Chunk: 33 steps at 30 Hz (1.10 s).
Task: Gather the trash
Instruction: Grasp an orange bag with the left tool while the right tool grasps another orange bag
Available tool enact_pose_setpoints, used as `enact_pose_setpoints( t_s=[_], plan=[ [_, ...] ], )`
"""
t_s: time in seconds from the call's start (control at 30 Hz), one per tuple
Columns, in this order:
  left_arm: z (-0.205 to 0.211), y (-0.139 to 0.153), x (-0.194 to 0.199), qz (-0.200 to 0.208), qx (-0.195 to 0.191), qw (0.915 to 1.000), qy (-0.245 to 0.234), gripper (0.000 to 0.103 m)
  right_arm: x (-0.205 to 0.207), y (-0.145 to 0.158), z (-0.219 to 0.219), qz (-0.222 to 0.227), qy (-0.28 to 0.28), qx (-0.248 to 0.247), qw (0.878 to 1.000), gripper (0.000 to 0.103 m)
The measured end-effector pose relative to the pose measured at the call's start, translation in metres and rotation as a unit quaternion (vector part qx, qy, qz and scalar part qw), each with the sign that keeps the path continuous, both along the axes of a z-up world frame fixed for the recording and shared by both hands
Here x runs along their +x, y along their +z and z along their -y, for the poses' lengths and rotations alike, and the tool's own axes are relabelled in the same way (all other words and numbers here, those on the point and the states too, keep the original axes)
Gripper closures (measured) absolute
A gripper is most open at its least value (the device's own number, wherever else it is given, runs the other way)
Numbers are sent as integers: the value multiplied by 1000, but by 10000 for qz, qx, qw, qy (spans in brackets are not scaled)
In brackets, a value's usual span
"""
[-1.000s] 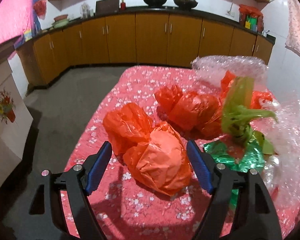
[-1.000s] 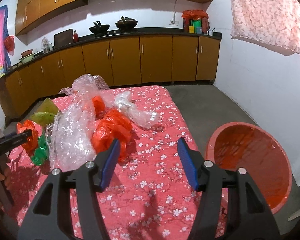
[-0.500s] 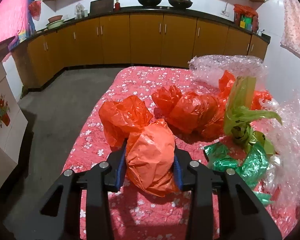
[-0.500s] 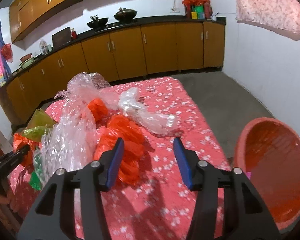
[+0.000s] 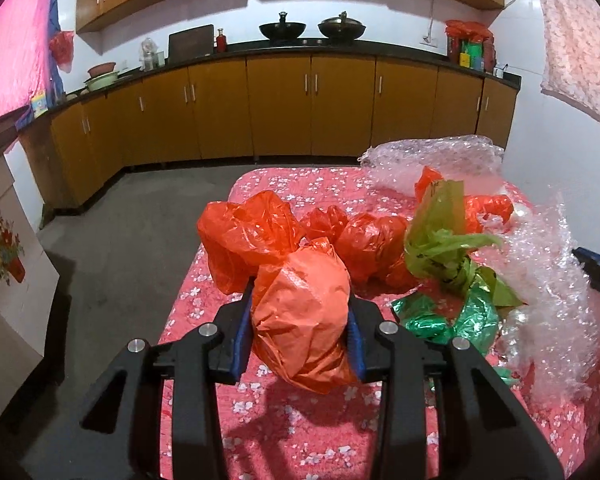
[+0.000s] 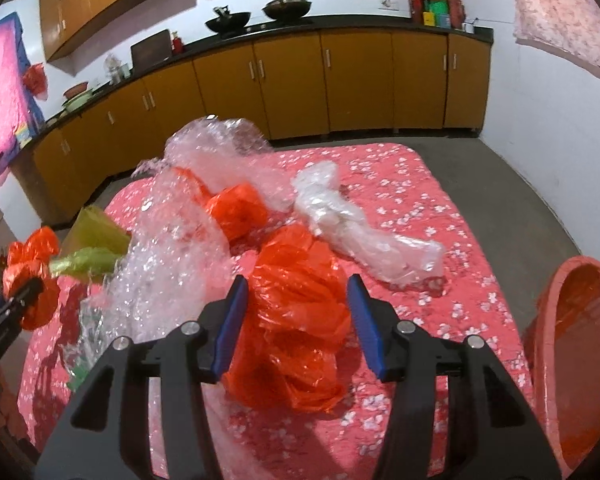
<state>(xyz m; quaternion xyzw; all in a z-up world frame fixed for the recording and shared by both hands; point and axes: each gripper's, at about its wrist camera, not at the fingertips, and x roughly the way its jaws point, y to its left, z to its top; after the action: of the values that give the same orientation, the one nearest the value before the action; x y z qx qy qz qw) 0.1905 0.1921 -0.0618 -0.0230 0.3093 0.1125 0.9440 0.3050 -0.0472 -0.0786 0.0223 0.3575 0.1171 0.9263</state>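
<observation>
The left tool pinches an orange bag, its blue pads pressed into both sides, just above the worktop. The right tool is spread around a red bag lying between its pads; whether they touch is unclear. A red basin sits to its right.
</observation>
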Motion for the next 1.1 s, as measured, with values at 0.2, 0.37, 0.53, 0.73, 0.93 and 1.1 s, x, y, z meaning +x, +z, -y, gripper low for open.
enact_pose_setpoints(
  t_s=[0.2,0.37,0.53,0.73,0.93,1.1],
  plan=[
    [4,0,-1,0,-33,10000,-26,64,-5,-6,-10,-177,257,-166,9994,66],
    [8,2,-3,12,-17,10000,-72,64,-5,-9,-8,-272,329,-183,9989,89],
    [11,6,-6,37,-19,10000,-79,64,-12,-7,-2,-195,256,-211,9993,95],
    [14,13,-11,110,4,9999,-65,64,-26,2,13,-79,128,-166,9997,95],
    [21,20,-20,205,4,9998,-81,64,-40,11,34,34,-69,-123,9999,95],
    [30,27,-25,259,-19,9996,-129,64,-53,18,52,142,-244,-159,9995,95]
  ],
)
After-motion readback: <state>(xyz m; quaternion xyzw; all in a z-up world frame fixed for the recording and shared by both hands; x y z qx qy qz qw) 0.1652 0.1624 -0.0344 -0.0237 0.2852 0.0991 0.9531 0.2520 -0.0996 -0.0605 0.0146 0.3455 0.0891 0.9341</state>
